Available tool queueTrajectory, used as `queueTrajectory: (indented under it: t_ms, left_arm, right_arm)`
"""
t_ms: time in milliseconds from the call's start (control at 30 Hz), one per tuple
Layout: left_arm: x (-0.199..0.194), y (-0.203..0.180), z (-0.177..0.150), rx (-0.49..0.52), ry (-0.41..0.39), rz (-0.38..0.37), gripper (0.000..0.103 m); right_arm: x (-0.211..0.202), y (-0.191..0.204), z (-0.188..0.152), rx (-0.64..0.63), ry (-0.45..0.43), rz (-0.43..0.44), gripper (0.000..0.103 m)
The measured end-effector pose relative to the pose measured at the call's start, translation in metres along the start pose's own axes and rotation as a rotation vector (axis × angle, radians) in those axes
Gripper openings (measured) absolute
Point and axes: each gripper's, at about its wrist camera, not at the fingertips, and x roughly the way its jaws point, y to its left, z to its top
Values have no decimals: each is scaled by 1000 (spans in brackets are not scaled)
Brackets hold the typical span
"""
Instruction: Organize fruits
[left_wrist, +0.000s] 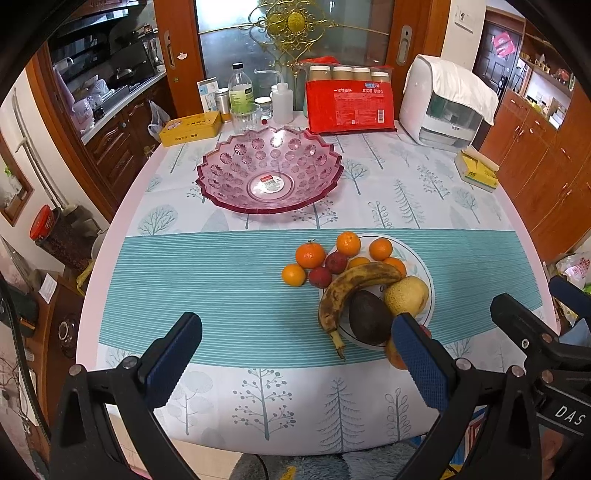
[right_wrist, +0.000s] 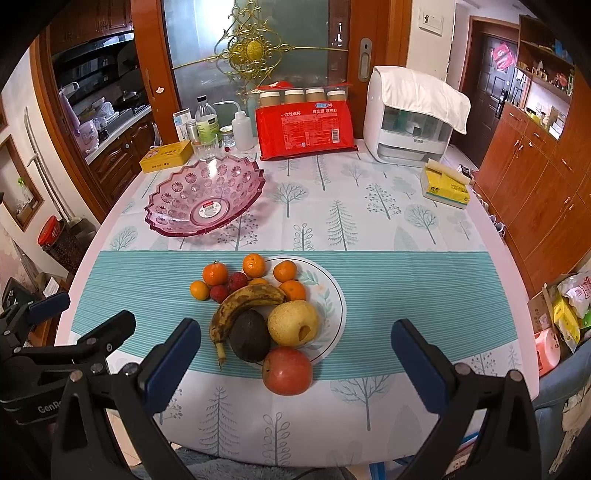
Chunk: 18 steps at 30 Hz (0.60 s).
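Both the left gripper (left_wrist: 295, 354) and right gripper (right_wrist: 295, 354) are wide and empty; the soft banana (right_wrist: 242, 304) just ahead likely needs a gentle middle grip.

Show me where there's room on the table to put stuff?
Bare cloth between the pink bowl and the tissues, and right of the plate. The bowl holds nothing. Crowded: the plate's fruit and the back edge by the bottles.

Left wrist view: we see apple (left_wrist: 396, 355) mostly hidden behind left gripper finger (left_wrist: 419, 363). White plate (left_wrist: 424, 275) largely covered by fruit. Sixth tangerine (left_wrist: 357, 262) half hidden behind banana (left_wrist: 347, 291). Red package (left_wrist: 349, 105) print too small to read. Right wrist view: avocado (right_wrist: 250, 336) base hidden by apple.
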Motion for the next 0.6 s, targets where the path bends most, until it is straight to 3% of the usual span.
queueTrajectory:
  t_ms: [600]
  left_arm:
    - [0, 9, -2, 3, 5, -12, 102]
  right_arm:
    - [1, 3, 0, 4, 2, -2, 103]
